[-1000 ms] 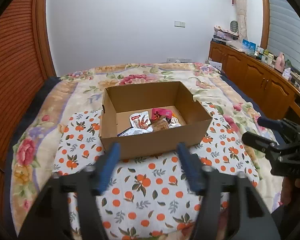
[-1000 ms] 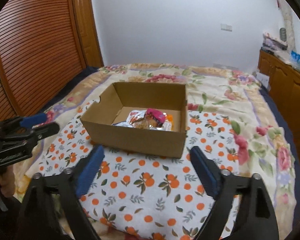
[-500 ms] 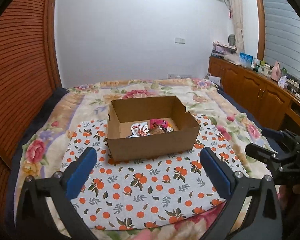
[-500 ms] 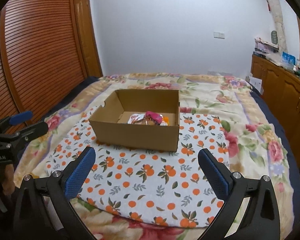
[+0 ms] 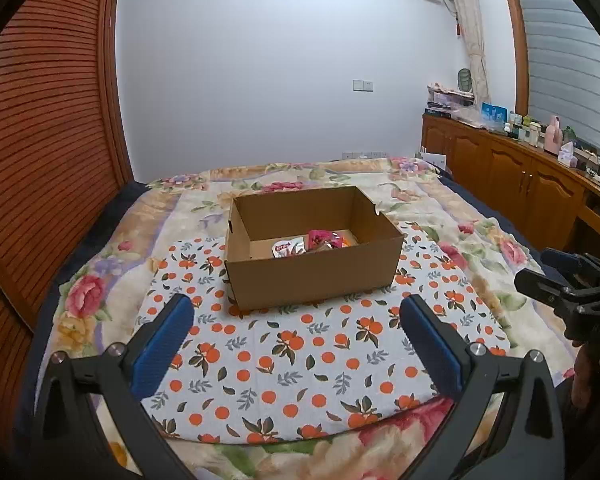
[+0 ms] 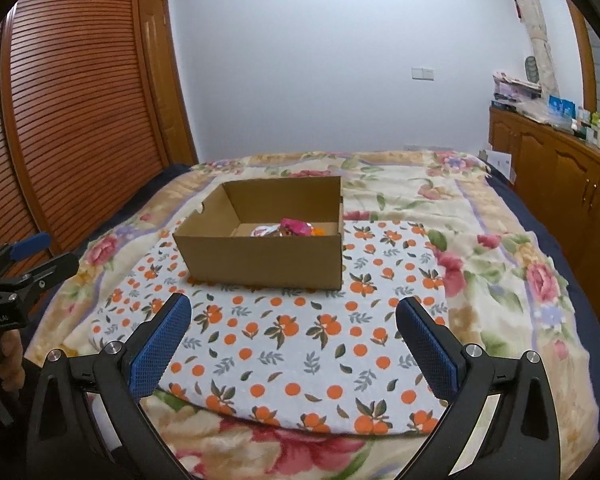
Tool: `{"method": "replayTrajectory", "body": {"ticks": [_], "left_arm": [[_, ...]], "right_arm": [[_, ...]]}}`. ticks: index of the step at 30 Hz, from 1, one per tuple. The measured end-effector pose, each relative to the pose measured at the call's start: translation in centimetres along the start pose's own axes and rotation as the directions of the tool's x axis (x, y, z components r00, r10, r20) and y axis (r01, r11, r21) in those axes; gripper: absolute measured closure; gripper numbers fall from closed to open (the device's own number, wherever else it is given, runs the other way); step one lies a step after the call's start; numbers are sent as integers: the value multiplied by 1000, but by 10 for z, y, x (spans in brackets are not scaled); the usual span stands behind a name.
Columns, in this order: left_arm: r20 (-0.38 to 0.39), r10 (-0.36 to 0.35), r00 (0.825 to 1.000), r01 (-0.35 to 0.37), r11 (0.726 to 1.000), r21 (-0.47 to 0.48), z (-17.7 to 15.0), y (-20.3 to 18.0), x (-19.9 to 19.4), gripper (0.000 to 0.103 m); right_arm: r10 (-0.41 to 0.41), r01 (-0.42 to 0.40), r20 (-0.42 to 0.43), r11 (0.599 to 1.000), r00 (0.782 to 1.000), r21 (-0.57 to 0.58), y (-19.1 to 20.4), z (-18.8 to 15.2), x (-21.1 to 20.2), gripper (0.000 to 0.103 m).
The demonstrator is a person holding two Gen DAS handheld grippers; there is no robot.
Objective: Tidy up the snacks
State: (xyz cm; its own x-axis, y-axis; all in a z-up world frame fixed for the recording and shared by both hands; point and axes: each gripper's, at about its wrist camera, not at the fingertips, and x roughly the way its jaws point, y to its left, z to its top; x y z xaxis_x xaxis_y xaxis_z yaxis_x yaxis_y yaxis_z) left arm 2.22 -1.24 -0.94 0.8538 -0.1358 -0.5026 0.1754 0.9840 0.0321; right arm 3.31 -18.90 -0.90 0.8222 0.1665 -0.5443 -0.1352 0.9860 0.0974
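Snacks [image 5: 308, 242] lay in the open box [image 5: 312, 276] at the middle of the cloth [image 5: 300, 360]; none showed outside, so sorting looked finished. Left gripper [image 5: 296, 320] and right gripper [image 6: 292, 318] hung near, spread wide, empty.

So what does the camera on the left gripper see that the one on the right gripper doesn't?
Only the left view: the right gripper from the side at its right edge, and a silver-and-red packet in the box.

Only the right view: the left gripper at its left edge, and a plain wooden door beside the slatted one.

Both: the cardboard box on the orange-print cloth, the pink packet inside, and open, empty jaws up front.
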Motion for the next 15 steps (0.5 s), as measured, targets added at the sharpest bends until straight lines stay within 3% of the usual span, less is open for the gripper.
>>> {"method": "replayTrajectory", "body": {"ticks": [15], "left_arm": [[-4, 24, 1000, -24, 999, 24, -20, -2, 11, 0]], "right_arm": [[-33, 33, 19, 999, 999, -19, -8, -29, 10, 0]]}}
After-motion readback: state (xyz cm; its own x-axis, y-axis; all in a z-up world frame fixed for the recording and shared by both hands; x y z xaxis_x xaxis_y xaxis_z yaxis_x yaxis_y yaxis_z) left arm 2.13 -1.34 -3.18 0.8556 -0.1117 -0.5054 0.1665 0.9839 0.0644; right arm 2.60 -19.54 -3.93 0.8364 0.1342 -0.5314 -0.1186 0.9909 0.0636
